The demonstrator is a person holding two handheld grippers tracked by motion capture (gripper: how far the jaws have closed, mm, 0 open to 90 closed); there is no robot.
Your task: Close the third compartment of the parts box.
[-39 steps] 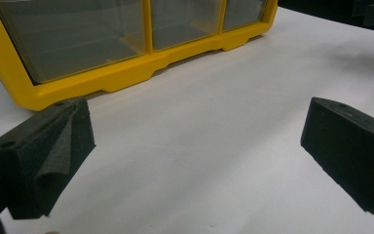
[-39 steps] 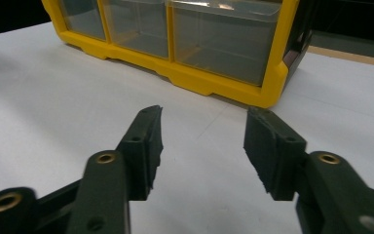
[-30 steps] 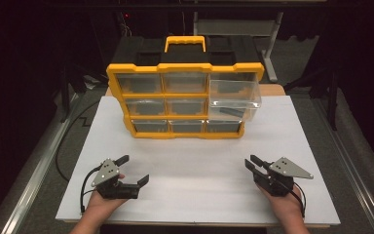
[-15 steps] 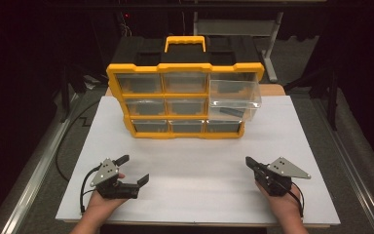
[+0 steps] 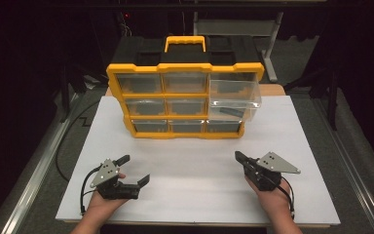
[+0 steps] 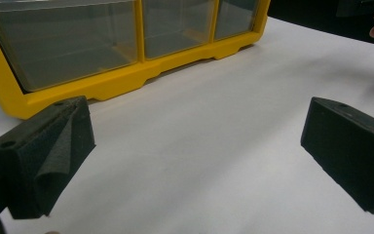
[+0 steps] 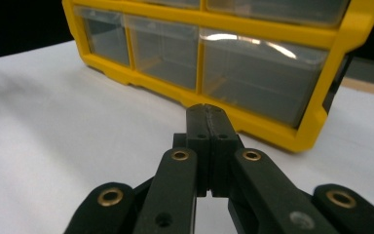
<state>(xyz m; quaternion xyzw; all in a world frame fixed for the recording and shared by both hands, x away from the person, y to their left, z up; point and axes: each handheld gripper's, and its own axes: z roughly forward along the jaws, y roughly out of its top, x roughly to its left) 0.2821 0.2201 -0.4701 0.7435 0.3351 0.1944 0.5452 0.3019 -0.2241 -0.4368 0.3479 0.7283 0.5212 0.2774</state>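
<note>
A yellow organizer (image 5: 185, 134) with clear drawers stands at the back of the white table top (image 5: 195, 195); its top right drawer (image 5: 234, 100) is pulled out. My left gripper (image 5: 135, 169) rests near the front left with its jaws wide open and nothing between them. In the left gripper view the left gripper (image 6: 195, 146) faces the organizer's (image 6: 102, 83) bottom row over bare white surface. My right gripper (image 5: 239, 157) lies at the front right, its jaws shut with nothing in them. In the right gripper view the right gripper (image 7: 208, 114) points at the organizer's (image 7: 272, 124) lower right corner.
A black handle recess and yellow handle (image 5: 185, 44) top the organizer. Metal rails (image 5: 34, 175) run along both sides of the table. A grey stand (image 5: 238, 27) sits behind in the dark. Open white surface lies between the grippers and the organizer.
The right gripper's jaws went from slightly apart to shut, and that hand slid a little left and toward the organizer. The left gripper stayed put.
</note>
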